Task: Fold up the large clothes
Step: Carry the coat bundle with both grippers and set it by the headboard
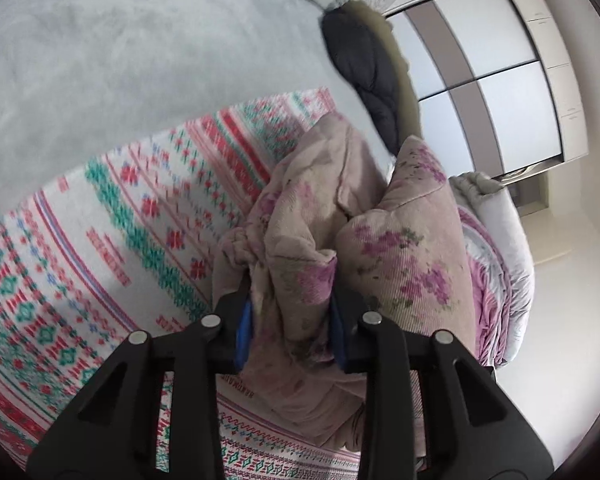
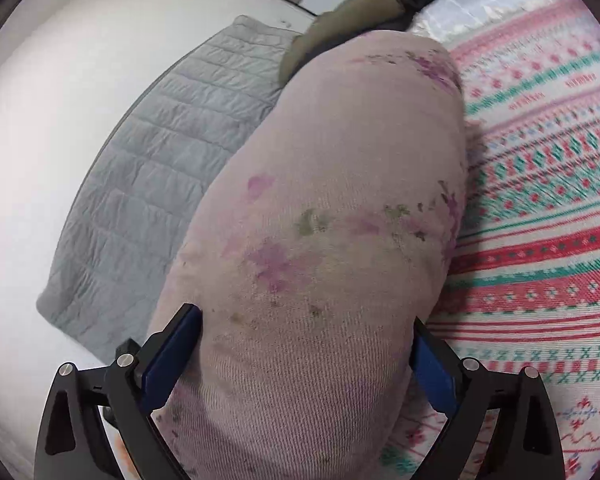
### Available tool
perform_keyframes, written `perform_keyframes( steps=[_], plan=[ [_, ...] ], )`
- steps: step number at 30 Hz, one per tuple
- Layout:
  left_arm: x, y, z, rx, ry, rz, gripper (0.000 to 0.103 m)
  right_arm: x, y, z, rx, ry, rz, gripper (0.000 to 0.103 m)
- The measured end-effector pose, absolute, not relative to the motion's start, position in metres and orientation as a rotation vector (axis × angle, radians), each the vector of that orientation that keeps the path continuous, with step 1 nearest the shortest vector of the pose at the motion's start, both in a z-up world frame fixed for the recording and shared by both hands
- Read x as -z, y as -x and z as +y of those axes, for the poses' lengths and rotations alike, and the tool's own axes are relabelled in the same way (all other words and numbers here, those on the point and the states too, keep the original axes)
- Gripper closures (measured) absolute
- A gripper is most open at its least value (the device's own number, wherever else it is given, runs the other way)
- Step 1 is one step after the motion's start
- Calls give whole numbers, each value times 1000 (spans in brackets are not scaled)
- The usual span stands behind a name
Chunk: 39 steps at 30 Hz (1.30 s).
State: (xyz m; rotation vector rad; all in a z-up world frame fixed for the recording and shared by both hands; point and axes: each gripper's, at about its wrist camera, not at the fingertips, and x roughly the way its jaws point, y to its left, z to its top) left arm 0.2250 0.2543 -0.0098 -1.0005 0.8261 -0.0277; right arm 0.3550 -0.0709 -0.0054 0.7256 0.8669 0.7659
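Fabric here looks thick, soft and bulky: one pink floral garment (image 1: 396,240), lying bunched on the patterned blanket (image 1: 112,216) over the bed. It should sag and slide if held loosely, so hems or cuffs make the best holds. Left gripper (image 1: 290,328) is clamped on a gathered fold. Right gripper (image 2: 306,356) stands wide, its jaws straddling a fat padded roll; whether they press it I cannot tell. Two grippers, one garment.

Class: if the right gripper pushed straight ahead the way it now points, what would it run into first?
The right gripper would meet the pink floral garment at once; its bulk already fills the wide jaws and blocks the view ahead.
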Motion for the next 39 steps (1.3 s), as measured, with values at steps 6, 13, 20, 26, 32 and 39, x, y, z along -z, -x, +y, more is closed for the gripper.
perform_keyframes(
  steps=[6, 13, 20, 26, 32, 39],
  plan=[
    [-27, -211, 297, 14, 930, 675, 70, -41, -353, -4, -878, -649, 761, 6],
    [-61, -216, 368, -58, 854, 578, 70, -57, -372, 91, -1017, -637, 697, 6],
    [0, -259, 471, -159, 848, 697, 68, -4, -431, 200, -1015, -675, 861, 5],
    [37, -255, 504, -67, 878, 701, 53, 23, -434, 234, -898, -715, 926, 1],
    [2, -233, 520, -167, 903, 630, 37, 4, -425, 188, -871, -729, 952, 1],
    [-49, -175, 490, -287, 825, 567, 37, -38, -357, 131, -868, -601, 882, 1]
  ],
)
